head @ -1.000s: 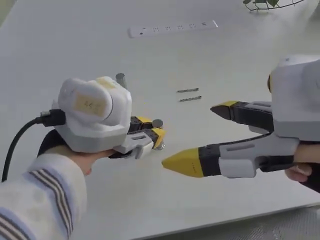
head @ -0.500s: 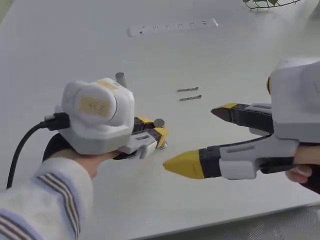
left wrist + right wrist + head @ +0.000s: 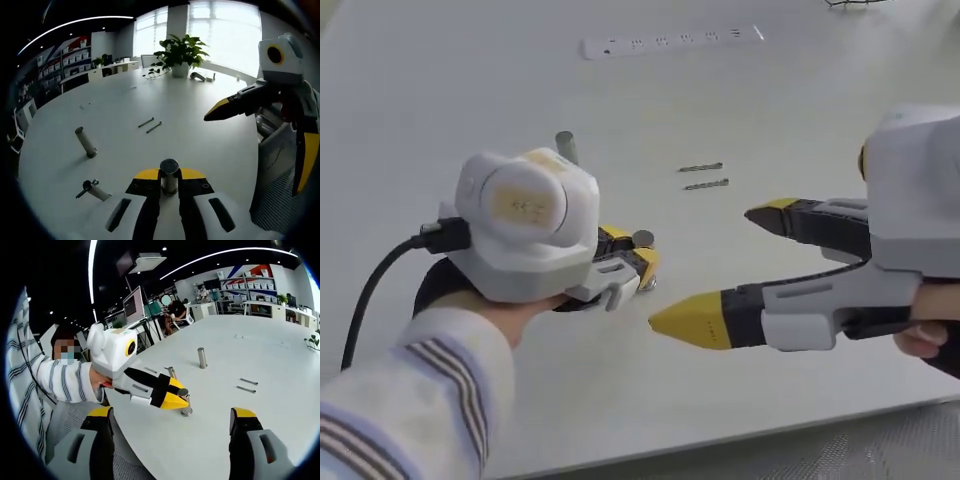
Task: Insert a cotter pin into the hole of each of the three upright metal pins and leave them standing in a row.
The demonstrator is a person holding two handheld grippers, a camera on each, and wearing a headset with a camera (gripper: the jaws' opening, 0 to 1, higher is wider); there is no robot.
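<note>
**A:** Where is the pin being worked on?

**B:** The held metal pin stands upright near the middle of the white table. The left gripper is clamped on its shaft, reaching in from the left.

**A:** And the others?

**B:** A second metal pin stands farther off, to the left. A third pin is close to the left gripper on its far side, with a cotter pin through its top end. I cannot tell whether it stands straight. Two loose cotter pins lie side by side, far and to the right.

**A:** The other hand?

**B:** The right gripper hovers just right of the held metal pin, jaws wide apart and tips pointing left.
</note>
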